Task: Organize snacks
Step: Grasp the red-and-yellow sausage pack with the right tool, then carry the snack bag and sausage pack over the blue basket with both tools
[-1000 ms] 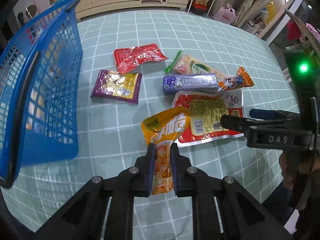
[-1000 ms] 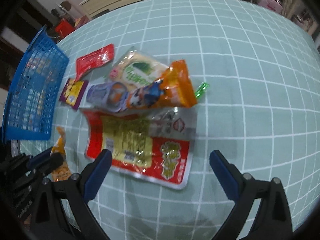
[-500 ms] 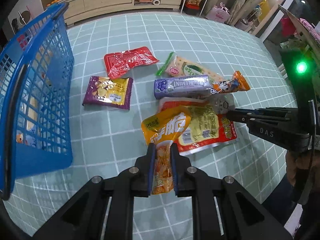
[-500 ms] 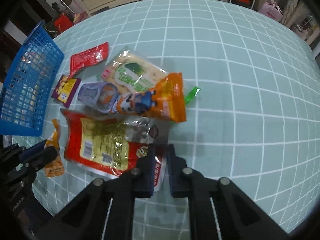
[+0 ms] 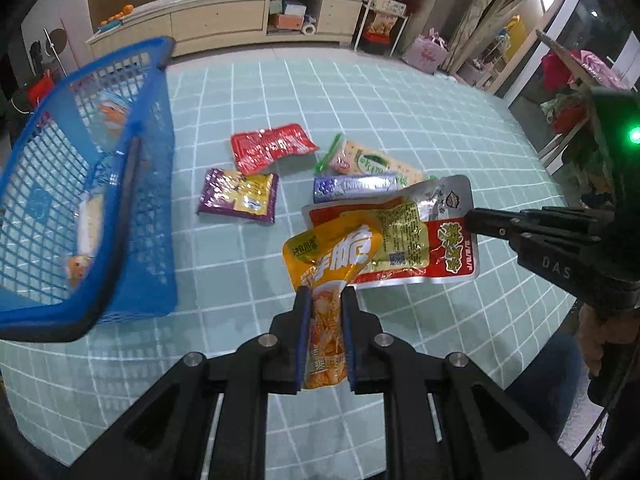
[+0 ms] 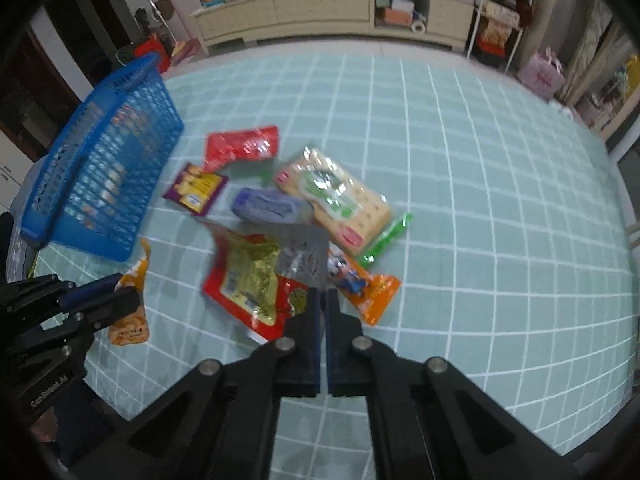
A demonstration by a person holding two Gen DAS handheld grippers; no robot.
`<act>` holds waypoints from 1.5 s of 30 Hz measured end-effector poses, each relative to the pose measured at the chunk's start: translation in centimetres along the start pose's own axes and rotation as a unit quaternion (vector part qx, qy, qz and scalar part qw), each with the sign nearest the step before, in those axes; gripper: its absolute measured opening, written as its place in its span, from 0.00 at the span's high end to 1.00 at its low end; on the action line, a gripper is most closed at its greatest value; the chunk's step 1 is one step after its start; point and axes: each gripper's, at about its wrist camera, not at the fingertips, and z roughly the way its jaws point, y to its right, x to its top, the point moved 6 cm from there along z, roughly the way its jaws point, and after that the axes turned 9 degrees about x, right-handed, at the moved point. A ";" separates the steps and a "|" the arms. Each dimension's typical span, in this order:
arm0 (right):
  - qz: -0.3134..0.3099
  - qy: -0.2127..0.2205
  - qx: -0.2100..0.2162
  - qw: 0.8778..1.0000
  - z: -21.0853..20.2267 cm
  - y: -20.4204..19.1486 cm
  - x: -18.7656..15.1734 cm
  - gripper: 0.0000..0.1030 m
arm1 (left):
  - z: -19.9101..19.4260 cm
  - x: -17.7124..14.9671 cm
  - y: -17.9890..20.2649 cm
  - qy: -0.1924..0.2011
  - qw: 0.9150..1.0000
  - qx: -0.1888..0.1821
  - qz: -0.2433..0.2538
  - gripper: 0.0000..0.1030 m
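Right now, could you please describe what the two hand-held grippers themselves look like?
Both are black plastic with angular linkage arms, silver pivot bolts and blue pads on the fingers. The left hand-held gripper carries white lettering on its side, blurred in the right view. The right hand-held gripper reads "DAS" in the left view, below a body with a green light. No cables show.

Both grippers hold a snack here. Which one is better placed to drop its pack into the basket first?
Left. The left gripper, shut on the yellow pack, sits right beside the blue basket. The right gripper, shut on the red pack, is farther off, with the left gripper in between.
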 end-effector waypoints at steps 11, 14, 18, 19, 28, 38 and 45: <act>-0.035 0.061 -0.014 0.997 -4.7 -5.2 3.6 0.98 | -6.4 1.6 -2.4 0.055 0.998 0.003 -0.001 0.87; -0.045 0.078 -0.014 0.996 -6.1 -6.7 4.8 0.98 | -8.1 2.4 -3.3 0.071 0.997 0.003 -0.004 0.87; -0.057 0.096 -0.014 0.994 -7.4 -8.6 6.3 0.98 | -10.5 3.5 -4.9 0.090 0.996 0.005 -0.012 0.87; -0.060 0.100 -0.014 0.993 -7.7 -9.0 6.6 0.98 | -11.1 3.7 -5.4 0.095 0.995 0.008 -0.013 0.87; -0.102 0.147 0.002 0.984 -11.3 -15.2 10.8 0.98 | -15.6 6.0 -10.0 0.127 0.991 0.024 -0.039 0.87; -0.147 0.159 0.044 0.975 -11.1 -22.4 12.6 0.98 | -18.5 6.5 -15.1 0.148 0.986 0.053 -0.059 0.87; -0.152 0.107 0.065 0.980 -6.0 -25.0 11.5 0.98 | -15.5 4.1 -17.1 0.118 0.988 0.054 -0.081 0.87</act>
